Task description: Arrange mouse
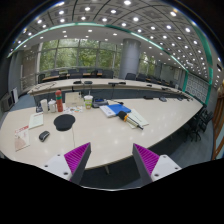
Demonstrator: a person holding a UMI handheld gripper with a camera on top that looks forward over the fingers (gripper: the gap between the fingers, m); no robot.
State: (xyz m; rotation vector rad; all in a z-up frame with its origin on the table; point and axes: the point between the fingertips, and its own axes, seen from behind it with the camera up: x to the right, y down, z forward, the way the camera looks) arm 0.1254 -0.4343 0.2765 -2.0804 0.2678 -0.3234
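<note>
A small dark mouse (44,135) lies on the white table (110,135) to the left, well beyond my fingers. A round black mouse pad (65,122) lies a little to its right and farther back. My gripper (112,160) is held high above the table's near edge. Its fingers stand wide apart with purple pads (76,156) showing, and nothing is between them.
Papers (22,137) lie at the table's left. Bottles and cups (58,101) stand at the back left. A blue item with papers (118,110) lies at the table's middle back. Chairs (200,122) stand to the right; more desks and windows are behind.
</note>
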